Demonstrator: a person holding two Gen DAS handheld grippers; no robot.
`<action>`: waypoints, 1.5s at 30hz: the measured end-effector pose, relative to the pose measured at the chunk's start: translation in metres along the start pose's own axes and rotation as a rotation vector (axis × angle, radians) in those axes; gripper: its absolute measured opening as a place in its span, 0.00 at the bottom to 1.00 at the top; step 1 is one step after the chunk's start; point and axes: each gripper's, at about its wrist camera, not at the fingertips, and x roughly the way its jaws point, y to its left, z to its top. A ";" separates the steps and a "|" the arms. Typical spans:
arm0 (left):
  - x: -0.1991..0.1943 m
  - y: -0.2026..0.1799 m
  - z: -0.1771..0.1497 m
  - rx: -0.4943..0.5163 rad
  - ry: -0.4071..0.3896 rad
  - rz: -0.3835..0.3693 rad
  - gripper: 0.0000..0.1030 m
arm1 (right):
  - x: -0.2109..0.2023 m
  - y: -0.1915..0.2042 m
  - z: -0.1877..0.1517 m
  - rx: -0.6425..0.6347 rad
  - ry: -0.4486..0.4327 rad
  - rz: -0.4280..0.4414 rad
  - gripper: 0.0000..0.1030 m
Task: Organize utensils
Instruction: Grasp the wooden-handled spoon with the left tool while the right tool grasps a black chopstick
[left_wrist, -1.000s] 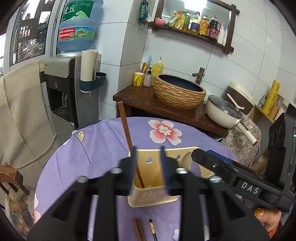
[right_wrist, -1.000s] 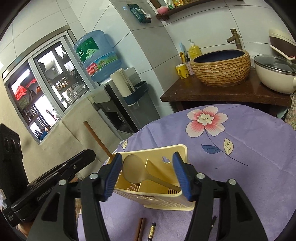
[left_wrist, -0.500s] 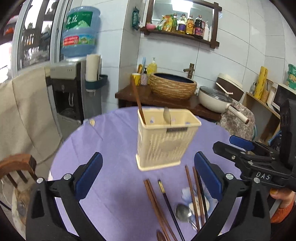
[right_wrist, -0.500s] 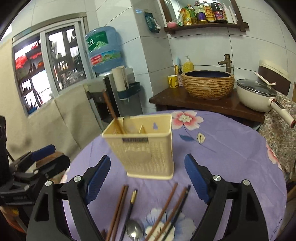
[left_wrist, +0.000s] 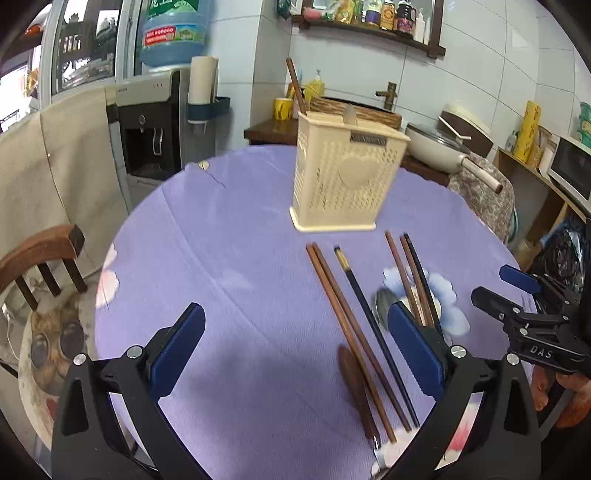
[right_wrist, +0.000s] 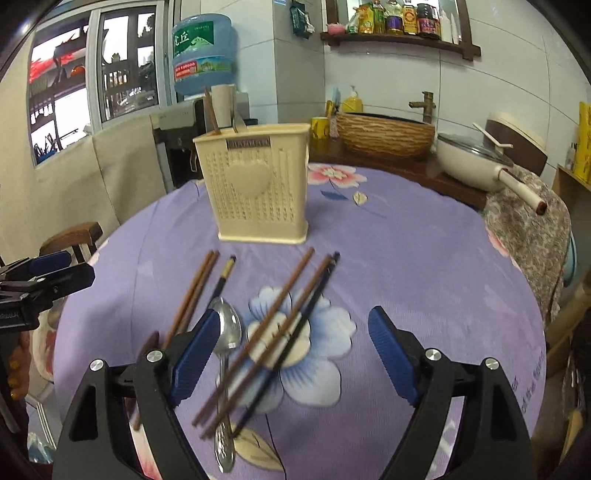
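Note:
A cream perforated utensil holder (left_wrist: 345, 177) (right_wrist: 258, 184) stands on the purple tablecloth and holds a brown chopstick (left_wrist: 295, 86) and a spoon handle. Several brown and dark chopsticks (left_wrist: 351, 321) (right_wrist: 269, 332), a metal spoon (right_wrist: 225, 354) and a brown wooden-handled utensil (left_wrist: 356, 387) lie loose in front of it. My left gripper (left_wrist: 295, 350) is open and empty above the cloth. My right gripper (right_wrist: 291, 350) is open and empty above the loose chopsticks; it also shows at the right edge of the left wrist view (left_wrist: 524, 295).
The round table (left_wrist: 192, 229) carries a purple flowered cloth. A wooden chair (left_wrist: 40, 258) stands at its left. A water dispenser (left_wrist: 155, 129), a dark counter with a woven basin (right_wrist: 384, 134) and a white pan (right_wrist: 476, 158) stand behind.
Both grippers have pulled back and away from the holder and opened wide. The holder now stands free on the table, farther off, with the loose utensils in full view.

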 end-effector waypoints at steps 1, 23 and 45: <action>0.000 0.000 -0.007 -0.001 0.013 -0.009 0.95 | -0.001 0.000 -0.005 0.001 0.007 -0.005 0.78; 0.034 -0.029 -0.046 0.003 0.258 -0.095 0.30 | 0.031 0.026 0.000 -0.035 0.141 0.022 0.53; 0.040 -0.029 -0.042 0.004 0.260 -0.097 0.29 | 0.126 -0.023 0.037 0.206 0.307 -0.065 0.14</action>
